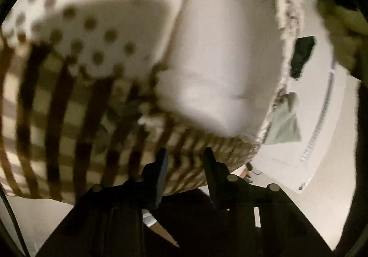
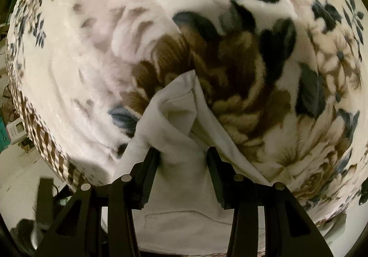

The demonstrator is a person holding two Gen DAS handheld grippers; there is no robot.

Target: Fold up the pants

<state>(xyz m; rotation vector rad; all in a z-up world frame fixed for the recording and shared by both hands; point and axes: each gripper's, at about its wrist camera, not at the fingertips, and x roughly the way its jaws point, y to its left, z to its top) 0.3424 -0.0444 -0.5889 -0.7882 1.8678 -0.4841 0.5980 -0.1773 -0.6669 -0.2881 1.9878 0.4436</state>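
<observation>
White pants [image 2: 181, 123] lie bunched on the floral blanket [image 2: 264, 87]; the right gripper [image 2: 182, 160] has a fold clamped between its jaws. The left gripper [image 1: 185, 162] hovers empty, jaws parted, near the checked edge [image 1: 69, 119] — better it catches the pants' far end, then both pull taut.

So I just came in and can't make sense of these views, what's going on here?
A person is folding white pants on a bed covered with a floral blanket, using a handheld tool in each hand. The right tool has a bunched fold of the pants between its fingers, apparently gripped. The left tool sits over the blanket's striped edge with nothing between its fingers; white fabric lies just ahead of it. That view is blurred.
</observation>
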